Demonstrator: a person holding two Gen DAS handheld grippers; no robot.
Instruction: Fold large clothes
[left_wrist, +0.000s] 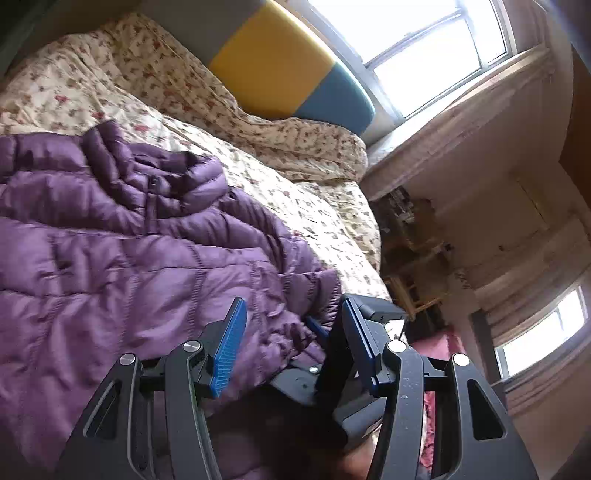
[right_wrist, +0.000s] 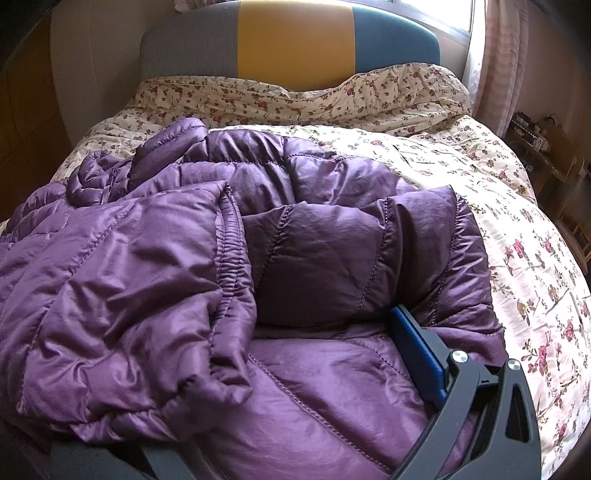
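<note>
A purple quilted down jacket (left_wrist: 122, 251) lies crumpled on the floral bedcover (left_wrist: 303, 177). My left gripper (left_wrist: 291, 332) is open just above the jacket's right edge, with its blue pads (left_wrist: 229, 347) apart and nothing between them. The other gripper's black body (left_wrist: 369, 314) shows right beside it. In the right wrist view the jacket (right_wrist: 229, 280) fills the foreground, one part folded over another. My right gripper (right_wrist: 332, 369) has its right finger (right_wrist: 417, 354) showing on the jacket; the left finger is buried under fabric. Jacket fabric lies between the fingers.
The bed has a grey, yellow and teal headboard (right_wrist: 295, 40). A window (left_wrist: 436, 51) and a wooden sill are to the right of the bed. Wooden furniture (right_wrist: 546, 155) stands beside the bed's right edge. Bare bedcover (right_wrist: 517, 240) lies right of the jacket.
</note>
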